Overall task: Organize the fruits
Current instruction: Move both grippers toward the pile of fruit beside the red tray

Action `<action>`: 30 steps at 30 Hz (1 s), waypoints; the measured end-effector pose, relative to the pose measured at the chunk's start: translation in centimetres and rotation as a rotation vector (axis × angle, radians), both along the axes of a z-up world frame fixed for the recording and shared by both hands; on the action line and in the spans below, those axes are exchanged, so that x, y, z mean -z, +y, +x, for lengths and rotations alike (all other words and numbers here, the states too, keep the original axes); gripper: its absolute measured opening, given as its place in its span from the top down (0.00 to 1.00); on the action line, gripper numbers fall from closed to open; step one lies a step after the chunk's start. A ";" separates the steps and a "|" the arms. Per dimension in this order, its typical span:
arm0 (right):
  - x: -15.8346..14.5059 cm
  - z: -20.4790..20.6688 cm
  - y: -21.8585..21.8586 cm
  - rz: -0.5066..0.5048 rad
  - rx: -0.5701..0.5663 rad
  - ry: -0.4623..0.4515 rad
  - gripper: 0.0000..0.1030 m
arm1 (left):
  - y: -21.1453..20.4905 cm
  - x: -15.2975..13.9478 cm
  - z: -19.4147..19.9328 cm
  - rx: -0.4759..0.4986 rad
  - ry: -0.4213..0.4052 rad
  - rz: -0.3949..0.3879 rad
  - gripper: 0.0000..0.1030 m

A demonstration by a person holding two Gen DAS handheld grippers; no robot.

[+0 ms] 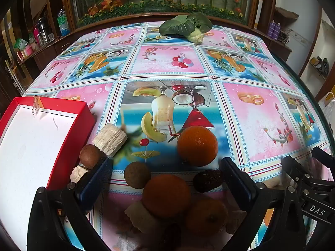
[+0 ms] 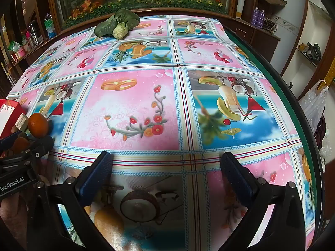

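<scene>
Red box: a shallow red box (image 1: 62, 146) with a bare white floor sits at the near left of the table (image 1: 261, 125), nothing in it yet.
Left wrist view, fruit: a heap lies just right of the box, with one orange (image 1: 197, 145) at the far side, two more oranges (image 1: 166, 195) in shadow nearer the camera, two brown round fruits (image 1: 137, 174), a dark wrinkled date-like fruit (image 1: 208, 180), and pale ridged chunks (image 1: 110, 139) beside and under them.
Left hand-held gripper: the left hand-held gripper (image 1: 166, 165) is tilted downward over the heap with its jaws spread wide and nothing pinched; several fruits sit between the fingers at once.
Leafy vegetable: a green leafy bunch (image 1: 186, 27) lies at the far edge of the table, well apart from the heap.
Right wrist view: the right hand-held gripper (image 2: 166, 163) hangs over bare patterned cloth, jaws spread wide and empty; the heap and the corner of the box show only at its far left, behind the other tool's body.
Risk, crowding: closing now would likely catch two touching fruits, or squeeze one sideways so it pops out.
Risk, rolling: the oranges and brown fruits are round and rest against each other; nudging one could send its neighbours rolling across the smooth cloth.
Risk, clash: the two tools stand close, so both reaching for the heap could collide.
</scene>
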State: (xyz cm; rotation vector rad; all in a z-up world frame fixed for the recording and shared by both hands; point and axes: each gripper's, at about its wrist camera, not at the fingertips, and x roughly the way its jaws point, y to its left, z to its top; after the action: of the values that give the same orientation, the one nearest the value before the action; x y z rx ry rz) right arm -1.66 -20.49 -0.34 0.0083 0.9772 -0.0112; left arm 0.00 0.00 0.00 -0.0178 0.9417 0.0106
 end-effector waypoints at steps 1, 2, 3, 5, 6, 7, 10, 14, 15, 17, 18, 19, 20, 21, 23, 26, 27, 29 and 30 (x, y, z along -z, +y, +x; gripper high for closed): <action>0.0 0.0 0.0 0.001 0.000 0.002 0.00 | 0.0 0.0 0.0 0.000 0.000 0.000 0.01; 0.0 0.0 0.0 0.002 0.000 0.002 0.00 | 0.0 0.0 0.0 0.000 0.000 0.000 0.01; 0.0 0.0 0.0 0.002 0.000 0.002 0.00 | 0.0 0.0 0.0 0.000 0.000 0.000 0.01; 0.0 0.0 0.0 0.002 0.000 0.002 0.00 | 0.0 0.0 0.0 0.000 0.000 0.000 0.01; 0.0 0.0 0.0 0.002 0.000 0.001 0.00 | 0.0 0.0 0.0 0.000 0.000 -0.002 0.01; 0.0 0.0 0.0 0.001 0.000 0.001 0.00 | 0.0 0.0 0.0 0.000 0.000 -0.002 0.01; 0.0 0.0 0.0 0.001 0.000 0.000 0.00 | 0.0 0.0 0.0 0.000 0.000 -0.002 0.01; 0.0 0.0 0.0 0.001 0.000 0.003 0.00 | 0.0 0.0 0.0 0.000 0.001 -0.001 0.01; 0.0 0.0 0.0 0.001 0.000 0.003 0.00 | 0.0 0.0 0.0 0.000 0.001 -0.002 0.01; 0.0 0.0 0.0 0.001 0.000 0.003 0.00 | 0.0 0.0 0.0 0.000 0.001 -0.001 0.01; 0.0 0.0 0.0 0.001 0.000 0.003 0.00 | 0.0 0.0 0.0 0.000 0.001 -0.001 0.01; 0.0 0.0 0.0 0.001 0.000 0.003 0.00 | 0.0 0.0 0.0 -0.001 0.002 -0.001 0.01; 0.0 0.0 0.0 0.001 0.000 0.003 0.00 | 0.0 0.0 0.0 -0.003 0.002 -0.002 0.01; 0.0 0.1 0.1 0.001 0.000 0.003 0.00 | 0.0 0.0 0.0 -0.002 0.001 -0.003 0.01; 0.0 0.1 0.1 0.000 0.000 0.002 0.00 | 0.0 -0.1 -0.1 0.003 0.007 -0.004 0.01; 0.0 0.3 0.3 0.001 0.033 0.003 0.00 | 0.5 -0.9 -1.3 -0.008 0.007 -0.056 0.01; 0.0 0.3 0.3 0.002 0.034 0.002 0.00 | 0.9 -1.5 -2.2 -0.019 -0.026 -0.066 0.01; 0.0 0.0 0.2 0.011 0.015 0.001 0.00 | 1.0 -2.9 -3.4 -0.041 -0.111 -0.029 0.01; -0.2 -0.2 0.3 0.016 -0.003 -0.004 0.00 | 1.1 -3.8 -4.5 -0.064 -0.148 -0.001 0.01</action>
State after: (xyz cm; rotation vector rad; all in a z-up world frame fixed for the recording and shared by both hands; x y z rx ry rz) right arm -1.88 -20.22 -0.14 0.0219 0.9736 -0.0006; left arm -4.46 1.15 3.83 -0.0490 0.7927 0.0671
